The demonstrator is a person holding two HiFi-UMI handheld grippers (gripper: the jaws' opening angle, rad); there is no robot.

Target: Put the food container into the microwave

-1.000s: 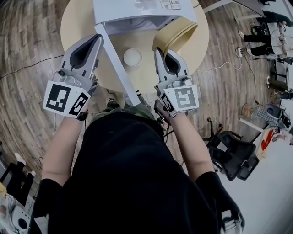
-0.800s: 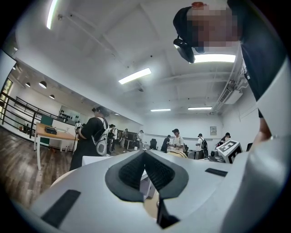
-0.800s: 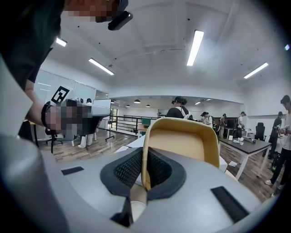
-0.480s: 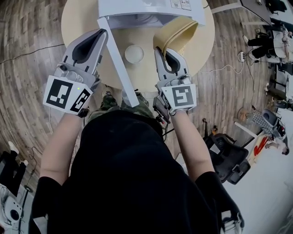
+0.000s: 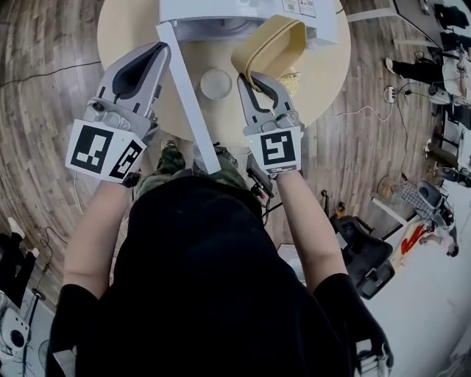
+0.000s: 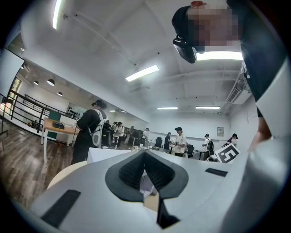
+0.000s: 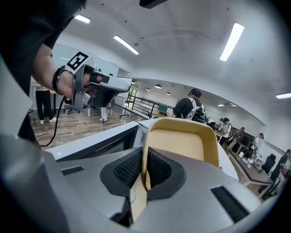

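Observation:
The yellow food container (image 5: 274, 46) (image 7: 182, 144) hangs tilted on its side just in front of the white microwave (image 5: 243, 10) at the far edge of the round table (image 5: 324, 70). My right gripper (image 5: 247, 76) (image 7: 144, 157) is shut on the container's rim. The microwave's door (image 5: 188, 96) stands open and reaches towards me between the two grippers. To the left of the door my left gripper (image 5: 157, 51) (image 6: 145, 153) is held level, shut, with nothing between its jaws. It also shows in the right gripper view as the left gripper (image 7: 107, 88).
A small white round disc (image 5: 215, 83) lies on the table between door and container. A black office chair (image 5: 362, 258) stands on the wooden floor at the right, with cables nearby. Several people stand at desks in the background (image 6: 179, 141).
My right gripper has dropped, rolled and shifted a little left with the container, which now tilts more towards the microwave opening. The left gripper has sunk slightly.

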